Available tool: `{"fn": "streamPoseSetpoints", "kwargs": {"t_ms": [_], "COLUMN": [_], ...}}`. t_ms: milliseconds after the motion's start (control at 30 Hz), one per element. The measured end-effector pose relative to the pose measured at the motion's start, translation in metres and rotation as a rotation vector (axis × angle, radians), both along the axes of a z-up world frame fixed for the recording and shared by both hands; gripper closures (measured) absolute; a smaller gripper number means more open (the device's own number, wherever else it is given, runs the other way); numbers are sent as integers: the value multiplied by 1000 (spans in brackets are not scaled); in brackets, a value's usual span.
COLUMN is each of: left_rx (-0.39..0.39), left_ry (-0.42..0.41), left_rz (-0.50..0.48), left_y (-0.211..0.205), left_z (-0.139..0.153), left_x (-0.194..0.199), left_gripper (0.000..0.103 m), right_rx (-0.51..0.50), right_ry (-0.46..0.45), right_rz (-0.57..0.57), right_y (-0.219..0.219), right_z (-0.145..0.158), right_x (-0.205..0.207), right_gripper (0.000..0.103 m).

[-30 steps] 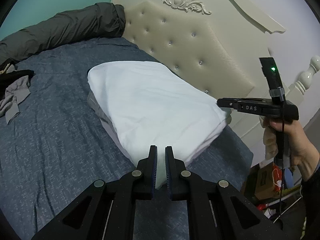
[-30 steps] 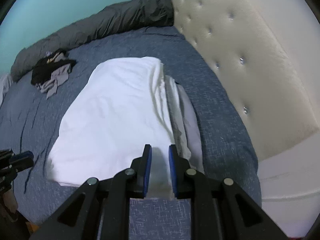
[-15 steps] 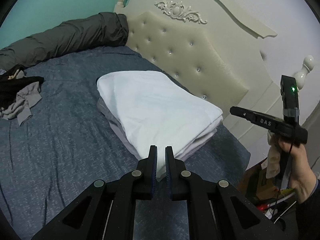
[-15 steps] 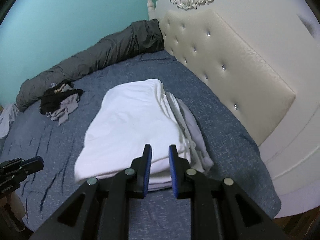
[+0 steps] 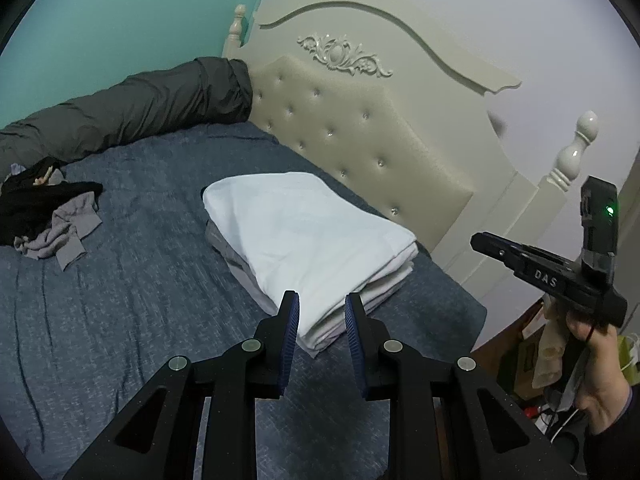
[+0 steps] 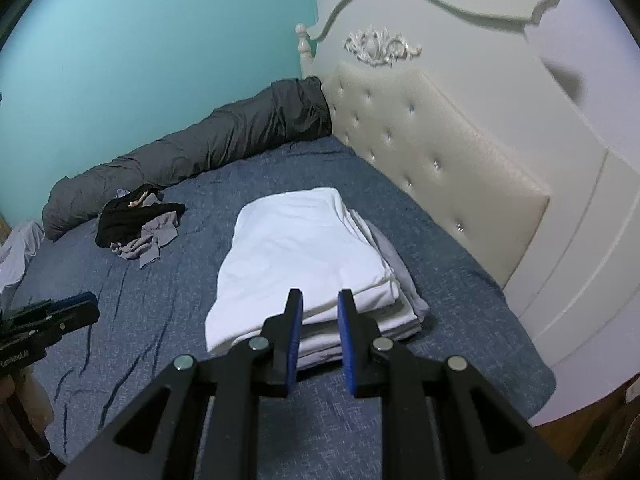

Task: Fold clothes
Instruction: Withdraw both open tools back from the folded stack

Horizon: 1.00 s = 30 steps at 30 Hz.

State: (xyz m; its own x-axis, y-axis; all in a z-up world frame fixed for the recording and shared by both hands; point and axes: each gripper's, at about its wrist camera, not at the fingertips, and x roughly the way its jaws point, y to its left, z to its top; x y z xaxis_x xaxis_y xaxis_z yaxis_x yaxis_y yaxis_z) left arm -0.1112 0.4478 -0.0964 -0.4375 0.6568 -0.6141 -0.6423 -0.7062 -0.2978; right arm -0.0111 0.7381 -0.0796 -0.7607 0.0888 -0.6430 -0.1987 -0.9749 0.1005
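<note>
The white folded stack [image 5: 308, 236] lies in the middle of the frame on the blue bed [image 5: 120, 300], just beside the padded headboard [image 5: 360, 152], so this fold looks done. The left hand-held gripper [image 5: 322, 312] is opening with nothing between its blue pads, and the right hand-held gripper [image 6: 320, 312] stands a little apart, holding nothing. I think the next move is to go to the messy black and grey clothes [image 6: 140, 228] at the middle left and grab one piece.
</note>
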Motion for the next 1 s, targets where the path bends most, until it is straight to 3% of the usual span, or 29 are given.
{"fn": "streamPoseSetpoints", "kwargs": {"t_ms": [867,1000], "left_rx": [29,30], "left_ry": [105,117], "left_rz": [-40,-47], "left_y": [-57,-62], "left_z": [49,53], "left_x": [79,91], "left_gripper": [76,68], "right_rx": [1,-3], "right_ry": [80,90], "right_rz": [-50,-53], "right_y": [-86,-94], "right_z": [43,45], "right_x": [112,125], "right_gripper": [85,85]}}
